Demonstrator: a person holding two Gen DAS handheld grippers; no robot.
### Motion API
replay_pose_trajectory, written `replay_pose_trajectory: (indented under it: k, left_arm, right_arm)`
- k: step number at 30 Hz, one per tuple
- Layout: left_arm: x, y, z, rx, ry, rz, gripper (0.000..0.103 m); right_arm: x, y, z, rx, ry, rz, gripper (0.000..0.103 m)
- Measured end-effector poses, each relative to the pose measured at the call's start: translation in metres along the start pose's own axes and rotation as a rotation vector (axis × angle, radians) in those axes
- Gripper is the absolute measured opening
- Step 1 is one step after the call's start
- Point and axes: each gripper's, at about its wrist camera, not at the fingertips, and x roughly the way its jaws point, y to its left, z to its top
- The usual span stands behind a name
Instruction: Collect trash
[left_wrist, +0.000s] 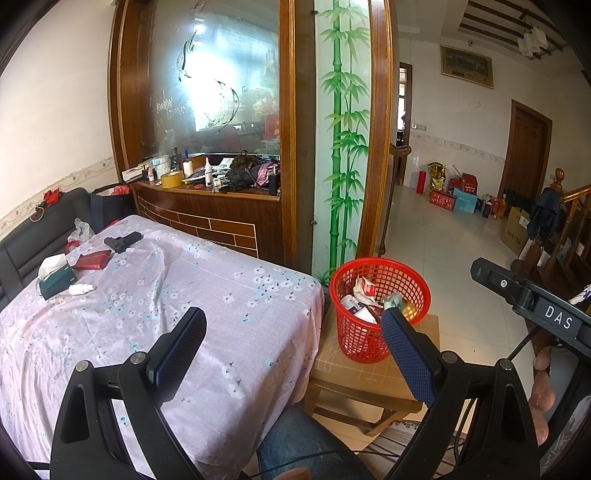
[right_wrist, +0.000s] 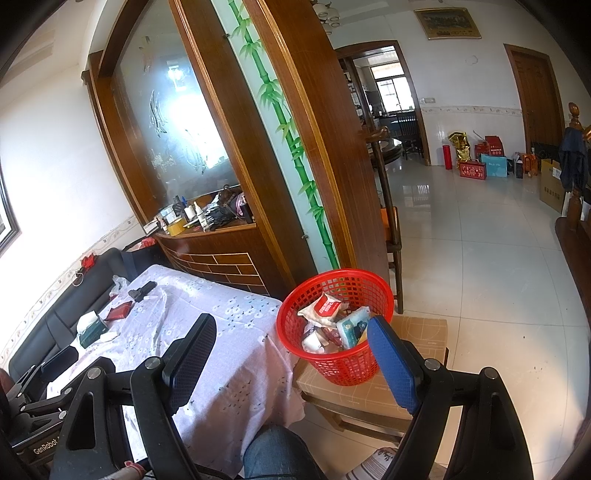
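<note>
Floral-clothed table (left_wrist: 221, 295), red trash basket (left_wrist: 380, 314) full of wrappers beside it, left gripper (left_wrist: 295, 347) and right gripper (right_wrist: 291, 354) both wide open, empty.

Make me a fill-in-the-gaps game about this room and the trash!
1. The trash sits in a basket coloured ____.
2. The basket stands on a stool beside the ____.
3. Both the left gripper and right gripper are open and hold ____.
4. The painted plant on the panel is ____.

Missing words: red; table; nothing; bamboo
</note>
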Motion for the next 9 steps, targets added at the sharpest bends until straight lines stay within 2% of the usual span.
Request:
replay_pose_trajectory:
  k: [6,9]
  left_arm:
    - [0.011,0.002,-0.005,0.009,0.030,-0.015,0.095]
    - [0.020,0.029,-0.007,-0.041,0.068,-0.002,0.095]
  right_arm:
    - [0.006,-0.003,0.001,0.005,0.007,0.000,0.087]
    - [0.014,-0.004,0.001,0.000,0.028,0.007,0.087]
